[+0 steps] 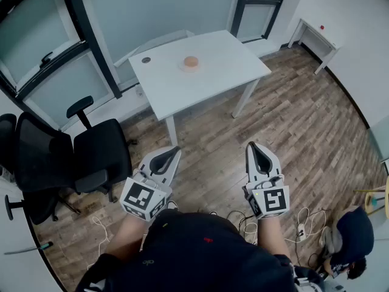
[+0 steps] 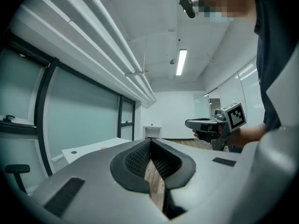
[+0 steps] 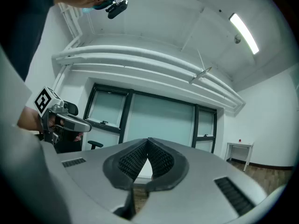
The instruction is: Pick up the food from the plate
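The floor of brown wooden planks (image 1: 304,120) fills most of the room. A white table with a flat top (image 1: 225,62) stands on thin white legs close to the wall of pale frosted glass panels (image 1: 164,5) in dark frames. 2 black office chairs stand side by side at the left: a padded chair (image 1: 100,154) and a mesh-back chair (image 1: 36,163). A small white side table (image 1: 313,38) stands against the plain white wall (image 1: 358,59). White cables (image 1: 304,218) lie on the floor. A long bright light (image 2: 181,62) shines on the white ceiling (image 2: 154,22).
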A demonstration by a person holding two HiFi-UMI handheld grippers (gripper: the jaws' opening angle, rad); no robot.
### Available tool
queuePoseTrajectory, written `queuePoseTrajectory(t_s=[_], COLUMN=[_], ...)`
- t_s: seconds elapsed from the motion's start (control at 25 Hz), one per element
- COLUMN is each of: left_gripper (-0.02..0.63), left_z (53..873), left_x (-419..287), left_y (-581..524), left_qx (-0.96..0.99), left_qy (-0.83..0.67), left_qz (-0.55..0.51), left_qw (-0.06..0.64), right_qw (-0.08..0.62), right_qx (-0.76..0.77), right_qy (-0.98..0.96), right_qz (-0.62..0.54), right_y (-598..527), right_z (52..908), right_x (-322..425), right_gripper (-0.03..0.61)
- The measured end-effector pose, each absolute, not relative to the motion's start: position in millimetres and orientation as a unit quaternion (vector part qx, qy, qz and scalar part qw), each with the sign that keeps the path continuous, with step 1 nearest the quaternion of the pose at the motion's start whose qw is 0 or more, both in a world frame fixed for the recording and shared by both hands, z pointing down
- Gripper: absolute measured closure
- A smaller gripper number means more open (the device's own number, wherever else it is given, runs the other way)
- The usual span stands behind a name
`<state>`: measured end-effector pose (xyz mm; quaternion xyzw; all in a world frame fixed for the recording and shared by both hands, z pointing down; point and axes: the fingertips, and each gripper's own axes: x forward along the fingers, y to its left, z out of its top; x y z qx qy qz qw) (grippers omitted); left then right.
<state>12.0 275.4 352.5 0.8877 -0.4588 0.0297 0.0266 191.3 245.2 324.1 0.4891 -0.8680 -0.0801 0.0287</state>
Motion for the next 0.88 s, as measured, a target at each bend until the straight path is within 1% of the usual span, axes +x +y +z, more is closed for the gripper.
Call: queuePoseTrajectory(t_s=[0.48,0.6,0.88], left_gripper=[0.594,0.594,0.594], left_z=[354.9,356.9,375.7], left_x=[-15.8,-29.0,-67.2], left_y=[270.8,268.4,263.3], left_qx=[0.888,0.888,0.888], left_qy=[-0.458,-0.458,-0.456], left_qz=[0.024,0.024,0.028], left_qw=[0.031,0.033,0.046], right_qw=[0.03,0.019,0.027], right_qx=[0.487,0.489,0.509], right_qy=[-0.87,-0.87,-0.858], right_qz=[-0.074,-0.069,-0.06], right_y=[237.7,235.2,229.3], right_z=[326.8,327.0,348.9], right_x=[162.3,151.2,127.1], right_gripper=[0.554,0.554,0.554])
